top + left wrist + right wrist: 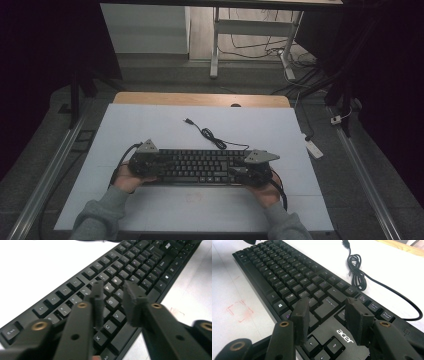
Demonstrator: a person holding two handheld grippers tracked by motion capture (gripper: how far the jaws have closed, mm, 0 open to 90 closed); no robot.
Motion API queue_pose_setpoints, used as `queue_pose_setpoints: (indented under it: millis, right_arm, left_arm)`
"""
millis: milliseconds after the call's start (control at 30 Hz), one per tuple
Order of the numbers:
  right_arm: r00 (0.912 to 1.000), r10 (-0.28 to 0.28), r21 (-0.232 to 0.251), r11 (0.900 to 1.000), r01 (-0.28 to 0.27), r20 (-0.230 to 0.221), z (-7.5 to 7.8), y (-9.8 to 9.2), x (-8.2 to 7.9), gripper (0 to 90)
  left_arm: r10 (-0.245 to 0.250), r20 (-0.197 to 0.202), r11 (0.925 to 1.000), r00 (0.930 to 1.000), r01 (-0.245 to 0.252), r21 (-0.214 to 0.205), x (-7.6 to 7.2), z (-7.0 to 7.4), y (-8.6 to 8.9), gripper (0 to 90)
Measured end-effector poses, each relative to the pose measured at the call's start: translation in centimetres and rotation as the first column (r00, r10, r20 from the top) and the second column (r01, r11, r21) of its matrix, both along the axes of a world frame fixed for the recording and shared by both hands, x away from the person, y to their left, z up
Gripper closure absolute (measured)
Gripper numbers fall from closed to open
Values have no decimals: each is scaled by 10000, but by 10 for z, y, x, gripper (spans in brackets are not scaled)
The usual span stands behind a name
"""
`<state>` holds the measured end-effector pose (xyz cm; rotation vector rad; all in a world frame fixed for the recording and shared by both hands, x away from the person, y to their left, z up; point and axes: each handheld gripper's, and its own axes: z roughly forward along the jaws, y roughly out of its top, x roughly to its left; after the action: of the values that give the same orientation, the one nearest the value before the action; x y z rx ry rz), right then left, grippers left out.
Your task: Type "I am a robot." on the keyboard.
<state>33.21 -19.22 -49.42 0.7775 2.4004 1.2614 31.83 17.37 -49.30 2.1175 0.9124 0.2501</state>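
Observation:
A black Acer keyboard [200, 166] lies across the white tabletop [150, 125], near its front. Its black cable [210, 135] runs in a bundled loop toward the back and ends in a loose plug [188, 120]. My left gripper [158, 165] is over the keyboard's left end. In the left gripper view its jaws [113, 286] stand a narrow gap apart above the letter keys [140, 262], with nothing between them. My right gripper [240, 172] is over the right end. Its jaws [327, 302] stand wide above the Enter key and the arrow keys [287, 272].
A faint red square mark [192, 196] is drawn on the tabletop in front of the keyboard. The table's wooden far edge [200, 98] shows at the back. A white power strip [314, 148] lies on the floor to the right, and desk legs and floor cables stand beyond.

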Motion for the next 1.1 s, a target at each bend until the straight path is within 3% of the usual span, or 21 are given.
queue_pose_setpoints:
  millis: [133, 400, 1100]
  right_arm:
    - [10000, 16, -32, 10000, -17, -31, -1, 0, 0, 548]
    - [10000, 37, -132, 9999, -38, -59, -2, 1, 1, 546]
    - [9999, 41, -262, 9996, -44, -106, -3, 2, 1, 543]
  left_arm:
    - [-286, -179, 9995, 9994, 288, 98, 0, -3, -7, 891]
    - [-677, -352, 9968, 9971, 691, 398, 0, -9, -21, 893]
    - [-681, -575, 9943, 9960, 725, 787, 2, -22, -33, 890]
